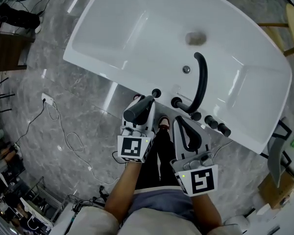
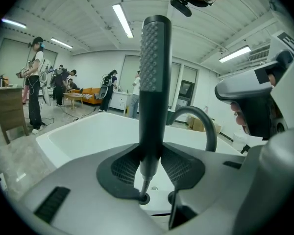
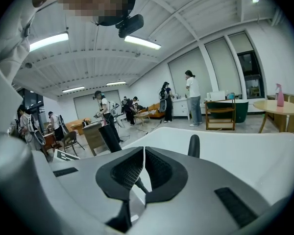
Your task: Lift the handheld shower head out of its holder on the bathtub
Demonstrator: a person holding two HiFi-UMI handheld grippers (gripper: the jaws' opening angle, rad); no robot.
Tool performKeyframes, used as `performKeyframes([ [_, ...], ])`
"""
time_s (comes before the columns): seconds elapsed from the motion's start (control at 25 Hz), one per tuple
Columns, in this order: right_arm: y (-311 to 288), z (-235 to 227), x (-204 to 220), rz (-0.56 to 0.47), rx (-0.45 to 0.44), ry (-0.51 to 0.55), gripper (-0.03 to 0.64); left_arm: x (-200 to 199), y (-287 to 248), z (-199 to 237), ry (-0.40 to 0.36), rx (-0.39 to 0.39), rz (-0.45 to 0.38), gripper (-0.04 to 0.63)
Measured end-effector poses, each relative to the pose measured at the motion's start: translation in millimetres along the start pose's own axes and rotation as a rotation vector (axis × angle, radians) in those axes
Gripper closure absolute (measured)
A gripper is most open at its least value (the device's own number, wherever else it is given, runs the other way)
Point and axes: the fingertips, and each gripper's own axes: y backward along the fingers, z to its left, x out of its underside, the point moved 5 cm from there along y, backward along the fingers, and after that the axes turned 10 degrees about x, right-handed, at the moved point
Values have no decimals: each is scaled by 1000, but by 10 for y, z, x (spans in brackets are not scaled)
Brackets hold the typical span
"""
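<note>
The job at this point looked like pulling the shower head up and away from its holder. The best way would be a firm squeeze and a slow, straight lift, so the hose could slide out of the holder without catching. The head should be held upright and should not swing into the tap.

The left gripper (image 2: 149, 163) was closed tight on the shower head (image 2: 154, 82). Its two dark pads pressed on the thin bottom end of the handle. The head stood straight up from the jaws, with its bumpy spray face on the left. A thin hose (image 2: 146, 180) ran down from it to the holder (image 2: 143, 198), a dark ring just below. So the head seemed to be out of the holder already, just above it.

The right gripper (image 3: 144, 168) was closed with nothing in it, and its pads nearly touched. It hung beside the holder, near the person.

Past the holder curved the dark tap (image 1: 202, 82), over the white bathtub (image 1: 137, 28).
</note>
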Motion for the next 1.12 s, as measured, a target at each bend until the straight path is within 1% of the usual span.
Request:
performKeyframes([
  [0.12, 69, 20, -120, -19, -9, 13, 595, -103, 73, -20, -7, 0, -14, 456],
  [0.24, 142, 43, -233, -30, -41, 29, 595, -246, 161, -66, -23, 0, -27, 456],
  [0.36, 230, 55, -365, -56, -40, 38, 595, -382, 261, -93, -26, 4, -42, 456],
  [0.52, 372, 124, -507, -40, -102, 108, 595, -517, 400, -146, -34, 3, -52, 456],
  [0.6, 374, 155, -628, -55, -121, 130, 595, -620, 437, -117, -45, 1, -69, 456],
  [0.72, 368, 168, -741, -82, -132, 142, 595, -693, 487, -103, -55, 1, -73, 456],
  [0.92, 482, 62, -842, -71, -150, 158, 595, -835, 491, -259, -84, 30, -73, 456],
  [1.12, 607, 22, -966, -88, -179, 166, 595, -943, 551, -353, -74, 15, -82, 456],
])
